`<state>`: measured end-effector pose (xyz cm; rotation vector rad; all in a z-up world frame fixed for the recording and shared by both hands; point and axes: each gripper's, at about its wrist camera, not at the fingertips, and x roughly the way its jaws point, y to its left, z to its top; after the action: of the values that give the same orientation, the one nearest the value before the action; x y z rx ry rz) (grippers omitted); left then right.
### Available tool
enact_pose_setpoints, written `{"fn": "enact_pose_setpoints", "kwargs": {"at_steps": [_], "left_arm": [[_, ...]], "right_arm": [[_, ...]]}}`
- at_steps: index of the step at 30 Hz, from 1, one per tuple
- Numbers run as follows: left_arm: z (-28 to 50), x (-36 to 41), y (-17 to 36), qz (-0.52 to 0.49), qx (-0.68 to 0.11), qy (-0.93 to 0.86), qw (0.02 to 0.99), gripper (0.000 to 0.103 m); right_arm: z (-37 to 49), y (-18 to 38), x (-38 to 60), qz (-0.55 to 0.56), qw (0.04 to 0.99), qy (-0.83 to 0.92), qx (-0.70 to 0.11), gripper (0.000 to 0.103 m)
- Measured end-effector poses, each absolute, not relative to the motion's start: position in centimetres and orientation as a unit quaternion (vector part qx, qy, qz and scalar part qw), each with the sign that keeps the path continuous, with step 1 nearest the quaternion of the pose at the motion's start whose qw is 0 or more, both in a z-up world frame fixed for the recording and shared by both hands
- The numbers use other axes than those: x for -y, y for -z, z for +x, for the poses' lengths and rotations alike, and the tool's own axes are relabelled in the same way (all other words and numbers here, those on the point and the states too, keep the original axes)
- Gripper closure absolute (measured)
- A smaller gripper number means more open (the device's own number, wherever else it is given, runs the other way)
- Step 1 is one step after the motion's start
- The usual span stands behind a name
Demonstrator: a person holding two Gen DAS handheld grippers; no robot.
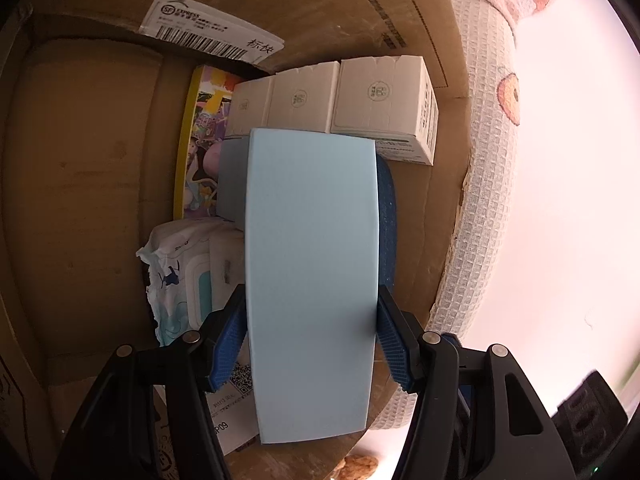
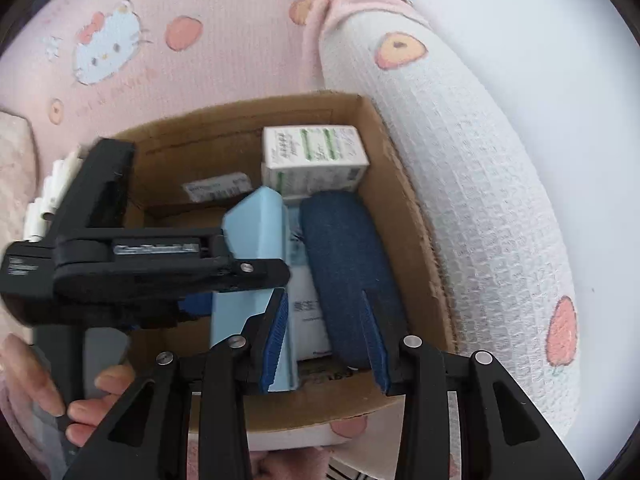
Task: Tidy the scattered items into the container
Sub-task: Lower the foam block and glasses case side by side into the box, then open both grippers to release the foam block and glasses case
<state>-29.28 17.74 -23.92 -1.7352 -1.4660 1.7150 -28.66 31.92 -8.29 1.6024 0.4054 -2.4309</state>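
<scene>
Cardboard box (image 2: 404, 216) is set on pink patterned bedding (image 2: 168, 32), beside a white waffle-weave roll (image 2: 472, 184). Inside, a dark blue case (image 2: 344, 264) is laid along the right wall, with white cartons (image 1: 380, 96) at the far end and a wipes pack (image 1: 188, 276) to the left. A light blue box (image 1: 312, 272) is clamped across its width by the left claw (image 1: 312, 340) above the contents. The right claw (image 2: 328, 340) is held partly open above the case, with nothing gripped.
</scene>
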Motion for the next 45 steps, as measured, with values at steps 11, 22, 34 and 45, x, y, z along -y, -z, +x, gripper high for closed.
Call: {"fn": "enact_pose_setpoints", "kwargs": {"at_steps": [11, 22, 34, 45], "left_arm": [[-29.9, -18.4, 24.8, -0.614, 0.493, -0.592, 0.172, 0.039], [-31.1, -20.6, 25.2, -0.630, 0.460, -0.586, 0.217, 0.042], [-30.3, -19.8, 24.9, -0.631, 0.461, -0.591, 0.200, 0.069], [-30.9, -22.0, 24.5, -0.617, 0.441, -0.617, 0.211, 0.090]], "right_arm": [[-27.5, 12.2, -30.0, 0.568, 0.119, 0.803, -0.136, 0.068], [-28.2, 14.2, -30.8, 0.577, 0.066, 0.793, -0.183, 0.068], [-28.4, 14.7, -29.9, 0.589, 0.053, 0.782, -0.198, 0.068], [-28.1, 14.5, -30.0, 0.575, 0.043, 0.795, -0.189, 0.068]]}}
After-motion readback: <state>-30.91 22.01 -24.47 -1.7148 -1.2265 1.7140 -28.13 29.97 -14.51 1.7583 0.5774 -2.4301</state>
